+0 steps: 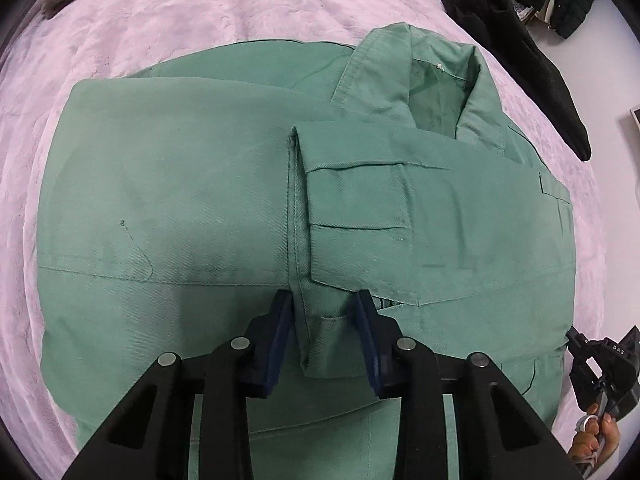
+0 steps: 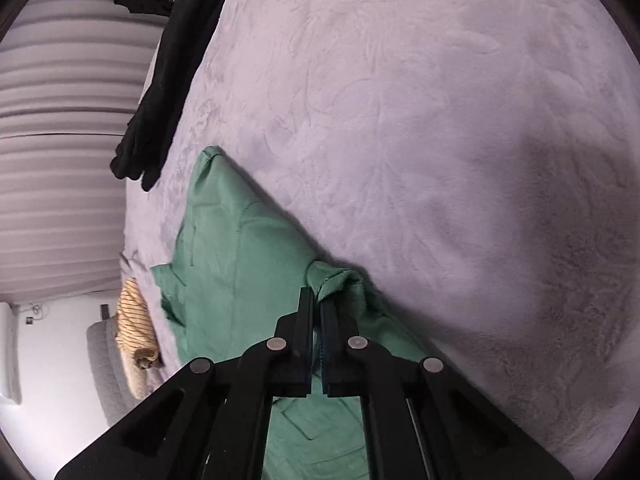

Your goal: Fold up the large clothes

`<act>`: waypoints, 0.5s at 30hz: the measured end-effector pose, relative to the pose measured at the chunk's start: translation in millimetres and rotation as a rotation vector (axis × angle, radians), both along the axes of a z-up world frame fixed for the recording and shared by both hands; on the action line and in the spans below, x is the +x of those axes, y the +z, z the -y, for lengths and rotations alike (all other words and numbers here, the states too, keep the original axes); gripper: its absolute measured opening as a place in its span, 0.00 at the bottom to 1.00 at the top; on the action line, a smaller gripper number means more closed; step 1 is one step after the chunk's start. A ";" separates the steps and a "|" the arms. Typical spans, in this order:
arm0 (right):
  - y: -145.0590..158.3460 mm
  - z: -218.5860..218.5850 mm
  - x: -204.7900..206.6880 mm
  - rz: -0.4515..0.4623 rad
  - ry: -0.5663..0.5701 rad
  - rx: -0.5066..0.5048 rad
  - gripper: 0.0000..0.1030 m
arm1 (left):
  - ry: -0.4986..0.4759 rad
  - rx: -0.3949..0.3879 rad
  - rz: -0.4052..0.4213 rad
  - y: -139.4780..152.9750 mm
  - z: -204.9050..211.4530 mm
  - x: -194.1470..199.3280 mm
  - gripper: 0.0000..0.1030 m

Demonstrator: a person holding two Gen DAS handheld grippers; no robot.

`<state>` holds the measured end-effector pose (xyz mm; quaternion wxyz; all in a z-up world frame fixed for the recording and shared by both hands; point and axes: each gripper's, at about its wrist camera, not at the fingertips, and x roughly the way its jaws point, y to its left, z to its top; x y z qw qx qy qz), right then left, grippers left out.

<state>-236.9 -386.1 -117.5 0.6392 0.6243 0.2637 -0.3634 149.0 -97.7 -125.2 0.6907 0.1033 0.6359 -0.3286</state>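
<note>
In your left wrist view, the green jacket [image 1: 200, 208] lies spread across the pale pink bed cover [image 1: 120, 20], filling the middle of the frame, its collar [image 1: 424, 76] toward the upper right. One sleeve is folded over the body, and its cuff [image 1: 326, 320] sits between the blue pads of your left tool [image 1: 325, 312] at lower centre. The pads stand either side of the cuff with the fabric between them; you cannot tell whether they actually press on it. A black garment [image 1: 548, 68] drapes off the bed at the upper right. At the lower right edge, your right hand [image 1: 596, 440] grips the other tool's handle.

In your right wrist view, the jacket [image 2: 240, 264] runs from centre left down to the bottom of the frame on the bed cover [image 2: 440, 120]. Your right tool [image 2: 318, 300] is clenched on a bunched fold of the green cloth at lower centre. The black garment [image 2: 168, 88] hangs at the upper left, and a striped cloth [image 2: 134, 312] lies at the lower left.
</note>
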 end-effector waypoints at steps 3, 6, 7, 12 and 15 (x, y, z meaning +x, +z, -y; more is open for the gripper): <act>-20.1 -8.0 -9.0 -0.010 -0.017 0.035 0.02 | -0.036 0.037 0.066 -4.1 8.1 -5.5 0.35; -19.4 -12.5 -10.7 -0.038 0.011 0.017 0.02 | -0.035 0.054 0.083 -0.5 9.5 -2.6 0.35; -14.6 -13.4 -8.5 -0.065 0.030 0.005 0.02 | -0.026 0.064 0.096 1.6 8.4 -1.2 0.35; 6.0 -17.5 -1.6 -0.175 0.116 -0.029 0.02 | 0.014 0.075 0.124 20.9 -13.3 8.6 0.35; 27.8 -27.5 8.8 -0.217 0.220 -0.113 0.05 | -0.008 0.063 0.148 35.3 -26.5 3.7 0.35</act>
